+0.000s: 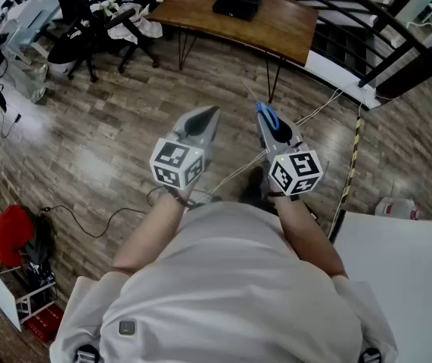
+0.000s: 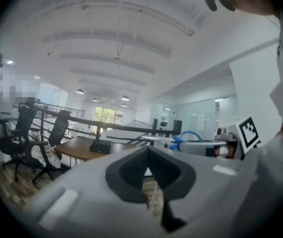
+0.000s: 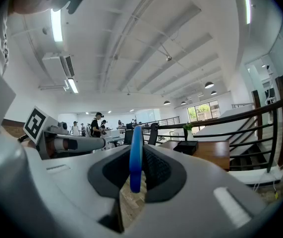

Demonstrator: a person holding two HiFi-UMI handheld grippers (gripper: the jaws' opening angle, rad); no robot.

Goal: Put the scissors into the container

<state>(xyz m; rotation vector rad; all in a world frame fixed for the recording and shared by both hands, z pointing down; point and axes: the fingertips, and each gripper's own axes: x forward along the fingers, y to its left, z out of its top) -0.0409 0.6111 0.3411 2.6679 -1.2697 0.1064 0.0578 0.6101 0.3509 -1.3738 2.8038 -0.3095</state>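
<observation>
The right gripper [image 3: 140, 151] pinches the scissors [image 3: 135, 167]. A blue handle loop stands upright between its two dark pads, and both pads press on it from the sides. The loop reaches a little beyond the jaw tips (the blades cannot be made out in any view). The left gripper [image 2: 147, 151] has its jaws pressed together at the tips, and nothing is between them. The two grippers are held side by side, near each other, in front of the person's body and above a wooden floor [image 1: 110, 150]. Well ahead of both pairs of jaws stands a wooden table [image 1: 276, 21] with a black box [image 1: 237, 2] on it. Ahead and to the left of the left jaws stand office chairs [image 2: 17, 138].
</observation>
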